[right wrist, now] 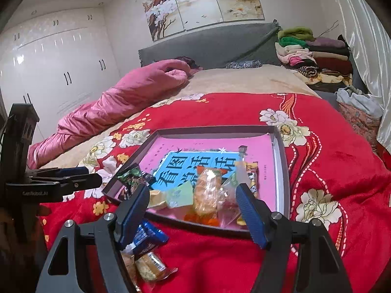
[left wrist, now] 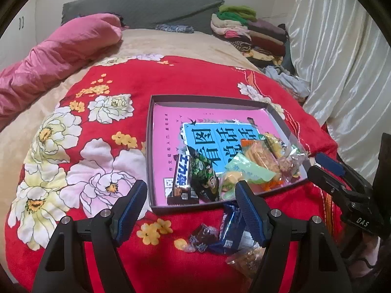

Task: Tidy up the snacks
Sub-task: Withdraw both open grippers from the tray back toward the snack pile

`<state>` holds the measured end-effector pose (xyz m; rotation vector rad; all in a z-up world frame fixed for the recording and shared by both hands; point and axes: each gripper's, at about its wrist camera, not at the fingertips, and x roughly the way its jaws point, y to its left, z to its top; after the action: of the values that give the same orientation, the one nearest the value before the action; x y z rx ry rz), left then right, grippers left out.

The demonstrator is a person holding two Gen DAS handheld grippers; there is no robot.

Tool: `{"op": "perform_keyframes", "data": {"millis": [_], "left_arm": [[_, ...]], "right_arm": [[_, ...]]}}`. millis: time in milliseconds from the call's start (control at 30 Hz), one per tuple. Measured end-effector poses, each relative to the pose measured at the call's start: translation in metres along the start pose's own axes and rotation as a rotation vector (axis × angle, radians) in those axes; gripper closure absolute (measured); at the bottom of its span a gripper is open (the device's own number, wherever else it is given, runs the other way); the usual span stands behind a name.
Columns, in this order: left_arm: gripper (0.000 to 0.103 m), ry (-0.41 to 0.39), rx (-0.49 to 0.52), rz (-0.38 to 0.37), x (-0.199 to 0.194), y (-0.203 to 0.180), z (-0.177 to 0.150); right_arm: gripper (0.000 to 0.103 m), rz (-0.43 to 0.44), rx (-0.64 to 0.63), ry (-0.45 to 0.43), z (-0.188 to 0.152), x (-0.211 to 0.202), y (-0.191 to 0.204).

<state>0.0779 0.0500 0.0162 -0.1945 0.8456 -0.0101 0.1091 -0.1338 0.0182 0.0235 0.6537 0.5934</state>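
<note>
Hand-held gripper [left wrist: 190, 210] ×2, both empty, jaws apart; one tray [left wrist: 210, 100]

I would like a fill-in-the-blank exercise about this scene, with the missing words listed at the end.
1. The shallow box lies on a ____ blanket with flowers.
2. The lining of the box is ____.
3. The blue snack packet lies ____ the box.
4. The jaws of the left gripper and the right gripper stand ____, holding nothing.

Missing words: red; pink; outside; open

Bed [right wrist: 244, 83], white wardrobe [right wrist: 53, 68], curtain [left wrist: 342, 48]
</note>
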Motion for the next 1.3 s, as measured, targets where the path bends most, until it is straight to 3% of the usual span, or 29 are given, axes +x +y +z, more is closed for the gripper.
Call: {"op": "perform_keyframes", "data": {"millis": [667, 1300], "left_arm": [[0.027, 0.036, 0.006, -0.007, -0.011, 0.001, -0.018], [0.027, 0.128, 0.035, 0.022, -0.001, 0.009, -0.045]], "right_arm": [[0.03, 0.007, -0.039, 0.062, -0.02, -0.012, 0.022], [0.03, -0.032, -0.145, 0.224, -0.042, 0.003, 0.032]]}}
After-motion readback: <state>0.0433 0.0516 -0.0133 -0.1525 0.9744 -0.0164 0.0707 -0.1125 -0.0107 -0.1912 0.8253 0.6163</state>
